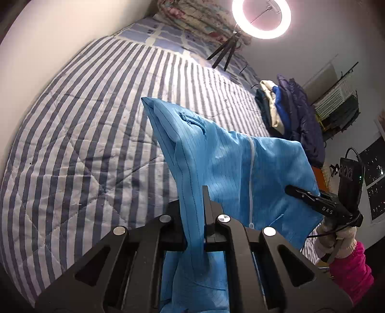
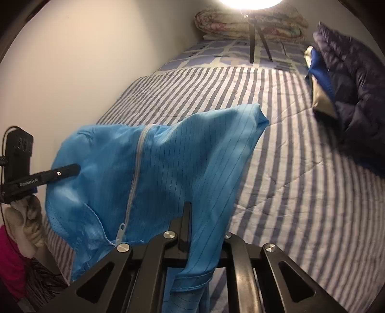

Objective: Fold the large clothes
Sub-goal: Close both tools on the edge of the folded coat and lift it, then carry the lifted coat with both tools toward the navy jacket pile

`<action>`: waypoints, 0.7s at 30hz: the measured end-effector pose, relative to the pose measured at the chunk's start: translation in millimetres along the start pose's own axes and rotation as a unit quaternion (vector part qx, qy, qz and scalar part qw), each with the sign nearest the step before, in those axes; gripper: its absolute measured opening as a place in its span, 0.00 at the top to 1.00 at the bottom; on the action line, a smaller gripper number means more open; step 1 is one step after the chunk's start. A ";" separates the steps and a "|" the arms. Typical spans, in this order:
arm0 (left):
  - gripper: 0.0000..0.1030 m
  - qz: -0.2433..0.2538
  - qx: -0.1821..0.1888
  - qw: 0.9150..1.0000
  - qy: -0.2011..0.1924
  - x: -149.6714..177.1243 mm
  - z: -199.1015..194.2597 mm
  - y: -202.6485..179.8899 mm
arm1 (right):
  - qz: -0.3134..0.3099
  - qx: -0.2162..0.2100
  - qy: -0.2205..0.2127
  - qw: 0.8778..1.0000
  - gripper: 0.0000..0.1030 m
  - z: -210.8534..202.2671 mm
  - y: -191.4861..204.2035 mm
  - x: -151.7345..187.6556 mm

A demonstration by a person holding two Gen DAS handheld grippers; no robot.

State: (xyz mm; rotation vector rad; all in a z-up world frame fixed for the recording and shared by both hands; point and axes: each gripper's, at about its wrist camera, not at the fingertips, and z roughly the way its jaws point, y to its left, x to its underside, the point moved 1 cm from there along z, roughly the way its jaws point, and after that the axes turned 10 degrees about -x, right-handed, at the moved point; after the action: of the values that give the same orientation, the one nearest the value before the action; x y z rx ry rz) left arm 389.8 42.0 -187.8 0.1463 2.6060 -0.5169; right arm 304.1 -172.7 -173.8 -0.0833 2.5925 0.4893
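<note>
A light blue zip-front garment [image 1: 228, 163] hangs lifted above the striped bed quilt [image 1: 84, 120], stretched between both grippers. In the left wrist view my left gripper [image 1: 201, 192] is shut on a fold of its left edge, and cloth drapes down between the fingers. My right gripper [image 1: 288, 189] bites the garment's right side, held by a gloved hand with a pink sleeve [image 1: 351, 269]. In the right wrist view my right gripper [image 2: 192, 209] is shut on the blue garment [image 2: 168, 149] near a hem; one finger is hidden under cloth. My left gripper [image 2: 72, 169] pinches the far left edge.
A pile of jackets [image 1: 288, 108] [image 2: 349, 96] lies on the bed's right side. A ring light [image 1: 261, 18] on a tripod [image 2: 257, 41] and a folded floral quilt [image 2: 240, 21] stand at the head end. A wall runs along the left; a wire rack [image 1: 336, 106] is at right.
</note>
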 end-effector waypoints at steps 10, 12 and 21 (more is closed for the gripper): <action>0.95 0.026 0.028 0.999 -0.015 -2.5 -11.3 -41.8 | -0.052 0.077 -0.016 0.996 0.96 -45.7 8.6 -3.4; 0.95 0.033 0.034 0.999 -0.016 -6.4 -11.4 -54.4 | -0.055 0.085 -0.019 0.995 0.96 -55.9 3.3 -3.8; 0.95 0.081 0.062 0.994 -0.028 -22.3 -6.9 -122.6 | -0.054 0.131 -0.046 0.989 0.96 -112.1 -33.0 -5.6</action>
State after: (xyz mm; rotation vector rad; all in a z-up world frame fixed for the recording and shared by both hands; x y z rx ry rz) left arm 383.0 -68.8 -130.7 0.3757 2.4811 -0.6138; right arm 262.1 -243.7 -90.9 -0.1085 2.5209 0.1096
